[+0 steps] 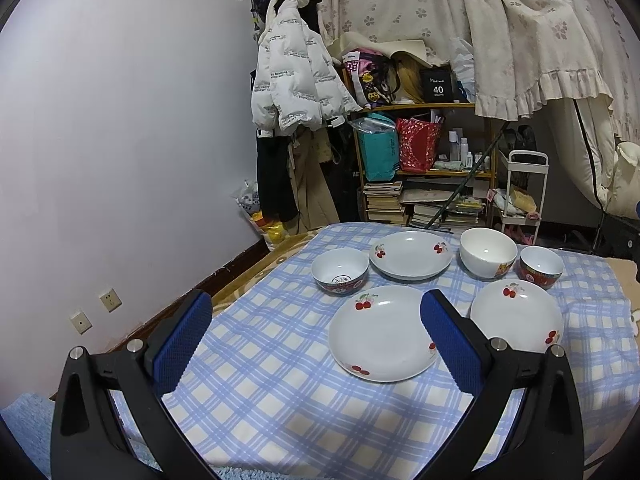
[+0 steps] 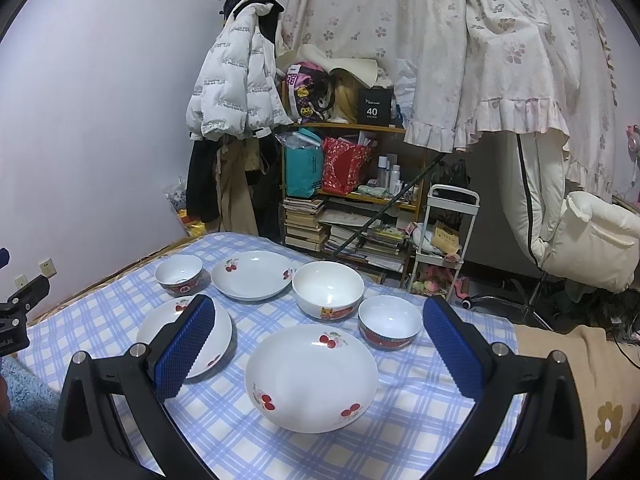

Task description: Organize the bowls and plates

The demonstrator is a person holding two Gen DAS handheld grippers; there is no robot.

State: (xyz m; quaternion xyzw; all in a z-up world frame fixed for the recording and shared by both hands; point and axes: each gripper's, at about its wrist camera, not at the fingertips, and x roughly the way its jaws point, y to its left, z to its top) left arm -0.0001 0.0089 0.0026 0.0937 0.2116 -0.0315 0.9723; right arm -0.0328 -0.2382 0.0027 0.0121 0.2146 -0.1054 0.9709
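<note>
Three white cherry-print plates sit on a blue checked cloth: a near-left plate [image 1: 382, 334] [image 2: 218, 330], a near-right plate [image 1: 516, 318] [image 2: 312, 378] and a far plate [image 1: 412, 254] [image 2: 254, 274]. A large white bowl [image 1: 488, 252] [image 2: 328, 288] stands between two small red-banded bowls, one left [image 1: 340, 270] [image 2: 179, 274] and one right [image 1: 542, 266] [image 2: 390, 320]. My left gripper [image 1: 316, 344] is open and empty, above the cloth before the near-left plate. My right gripper [image 2: 318, 352] is open and empty, over the near-right plate.
The cloth [image 1: 260, 360] covers a low table with its left edge near the wall. Behind it stand a cluttered bookshelf [image 1: 424, 168], a hanging white jacket [image 1: 292, 76], a small white cart [image 2: 444, 232] and a white chair [image 2: 580, 240].
</note>
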